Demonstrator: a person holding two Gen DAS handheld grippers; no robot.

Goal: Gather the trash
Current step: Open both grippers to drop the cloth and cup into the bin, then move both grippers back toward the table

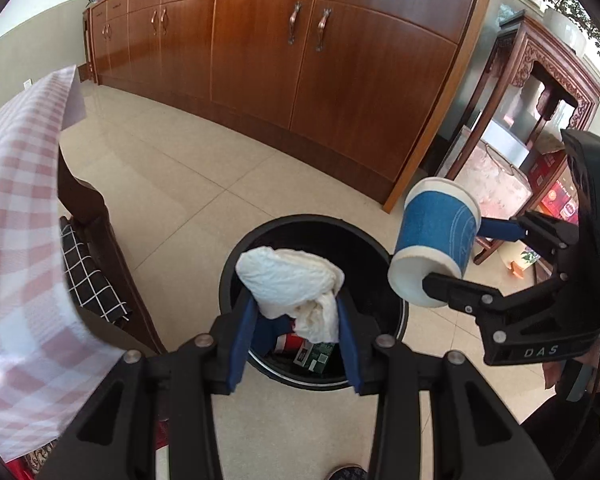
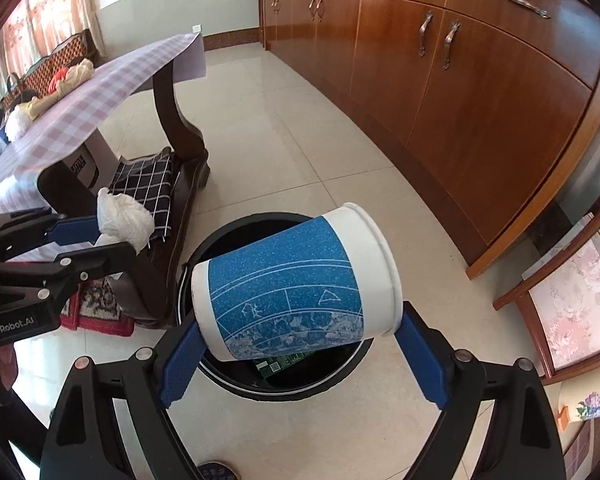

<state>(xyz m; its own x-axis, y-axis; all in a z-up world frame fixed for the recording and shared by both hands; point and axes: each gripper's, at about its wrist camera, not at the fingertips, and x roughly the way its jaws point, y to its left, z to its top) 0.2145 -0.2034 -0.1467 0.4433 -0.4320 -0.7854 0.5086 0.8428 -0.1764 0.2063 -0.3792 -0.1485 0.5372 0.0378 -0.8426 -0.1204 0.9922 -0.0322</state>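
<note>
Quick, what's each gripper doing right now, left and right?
Left gripper: shut on the crumpled white paper towel, above the black round trash bin.
Right gripper: shut on the blue-and-white paper cup, above the same bin.

Left gripper [image 1: 296,322]: bottom centre of its own view, blue pads [image 1: 242,346] clamped on a wad of white tissue [image 1: 290,280], jaws narrow. Same gripper at left edge of right wrist view, fingers pointing right.

Right gripper [image 2: 300,344]: bottom centre of its own view, jaws wide, closed across a blue-and-white paper cup [image 2: 296,284] lying tilted on its side. In left wrist view, enters from right edge, pointing left; bit of hand [image 1: 556,372] visible behind it.
</note>
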